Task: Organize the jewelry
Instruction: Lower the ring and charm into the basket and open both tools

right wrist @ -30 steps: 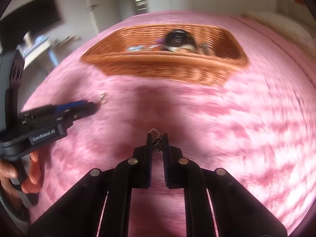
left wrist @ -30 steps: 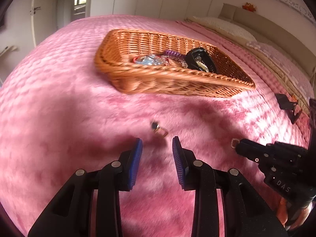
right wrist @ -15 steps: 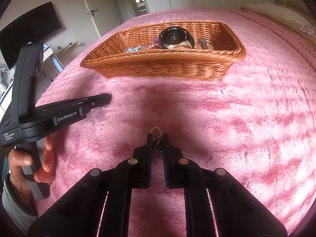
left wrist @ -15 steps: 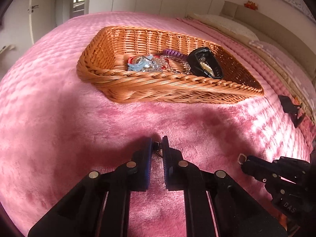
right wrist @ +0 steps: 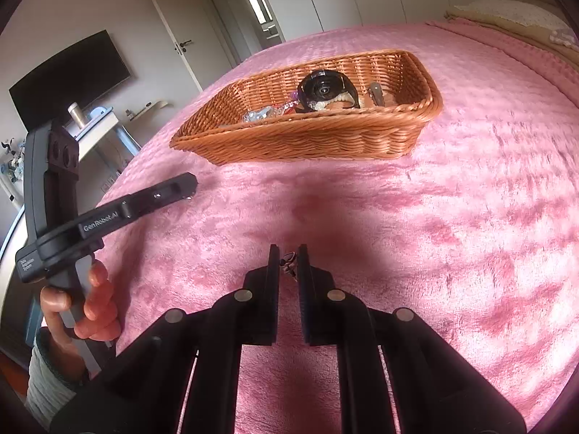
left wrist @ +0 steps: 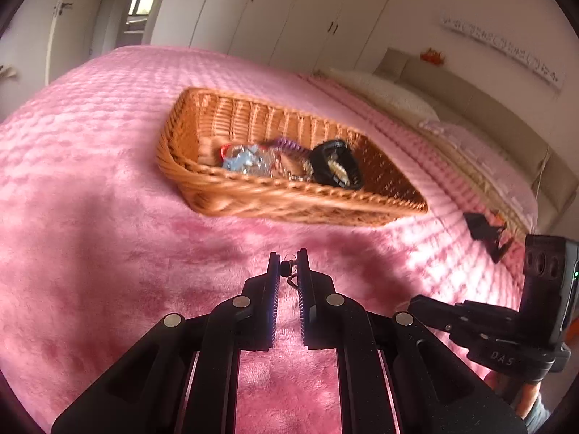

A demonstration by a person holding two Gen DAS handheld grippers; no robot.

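Wicker basket (left wrist: pixel 289 202) lies ahead of both pairs of fingers, long axis crosswise to the left wrist view, on the pink bed (left wrist: pixel 90 217). Left gripper (left wrist: pixel 288 266): fingers nearly closed, pinching a small ring (left wrist: pixel 287 264) at the tips; basket ahead, slightly right. Right gripper (right wrist: pixel 288 261): fingers nearly closed on a small chain piece (right wrist: pixel 288 262); basket ahead. Neither is clearly nearer. Legible: "GenRobot.AI" on the left unit, "DAS" on the right.
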